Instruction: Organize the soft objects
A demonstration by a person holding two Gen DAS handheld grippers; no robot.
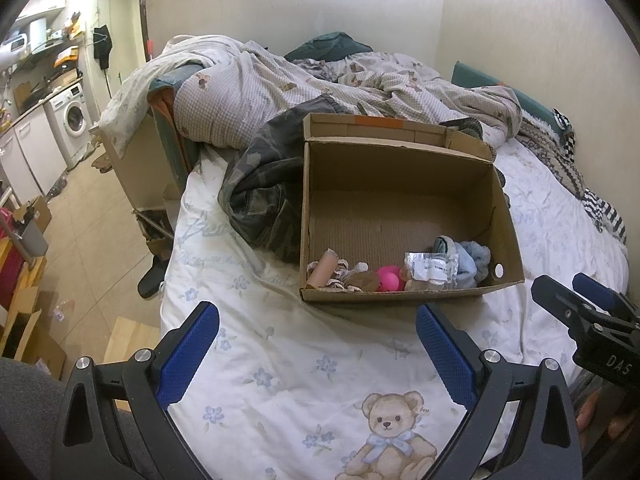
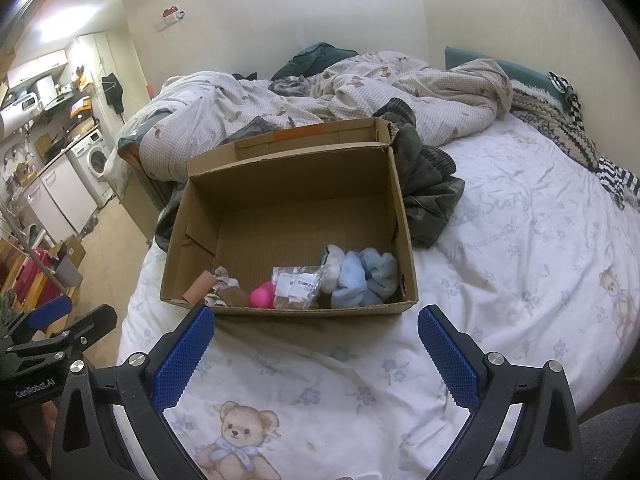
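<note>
An open cardboard box (image 1: 508,216) (image 2: 404,208) sits on the bed. Along its near wall lie a tan roll (image 1: 322,270) (image 2: 198,286), a patterned cloth (image 2: 224,280), a pink ball (image 1: 389,279) (image 2: 262,296), a clear plastic packet (image 1: 430,270) (image 2: 298,282) and pale blue fluffy socks (image 1: 472,262) (image 2: 362,278). My left gripper (image 1: 318,336) is open and empty above the sheet, short of the box. My right gripper (image 2: 316,338) is open and empty, also short of the box. Each gripper shows in the other's view: the right one (image 1: 576,300), the left one (image 2: 68,316).
A white bear-print sheet (image 1: 280,360) (image 2: 500,280) covers the bed. A dark camouflage garment (image 1: 264,184) (image 2: 428,196) lies beside the box. A rumpled duvet (image 1: 280,88) (image 2: 360,92) fills the far side. A kitchen with a washing machine (image 1: 74,116) and floor clutter lie left.
</note>
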